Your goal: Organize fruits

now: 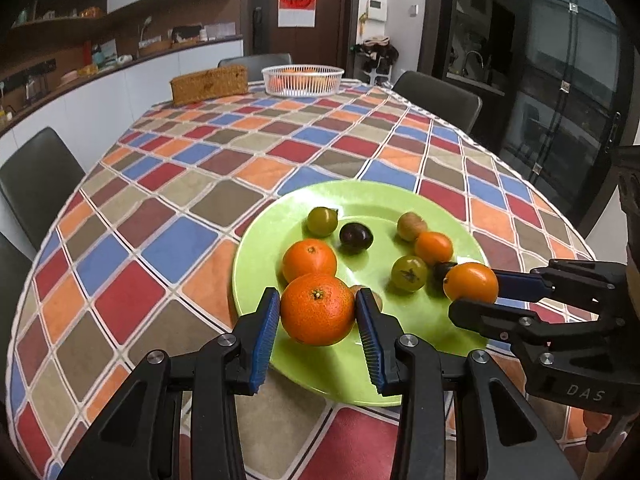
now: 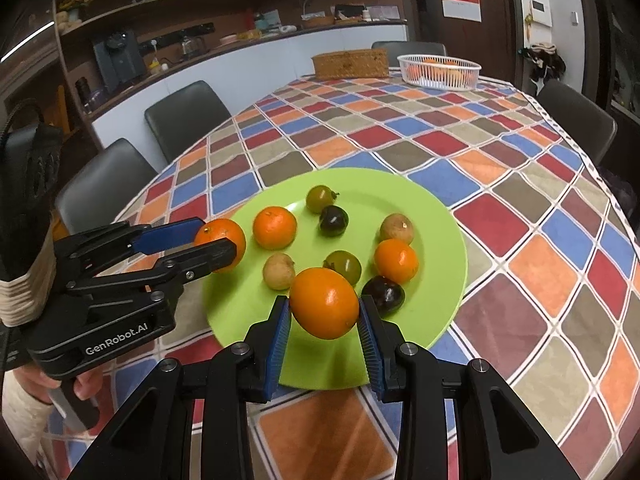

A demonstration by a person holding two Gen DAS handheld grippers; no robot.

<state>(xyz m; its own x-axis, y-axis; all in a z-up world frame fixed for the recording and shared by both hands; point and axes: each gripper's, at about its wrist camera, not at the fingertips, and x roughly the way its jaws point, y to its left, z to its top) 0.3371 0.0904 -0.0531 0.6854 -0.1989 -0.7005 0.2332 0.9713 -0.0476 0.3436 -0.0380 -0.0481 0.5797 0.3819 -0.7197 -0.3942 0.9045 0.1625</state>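
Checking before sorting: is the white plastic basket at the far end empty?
Not empty: the white plastic basket holds orange fruit, visible through its slats and over its rim.

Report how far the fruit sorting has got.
Done: the white basket at the table's far end already holds some orange fruit. In hand: the left gripper and right gripper each grip an orange above the green plate. Left: seven more fruits lie on the plate.
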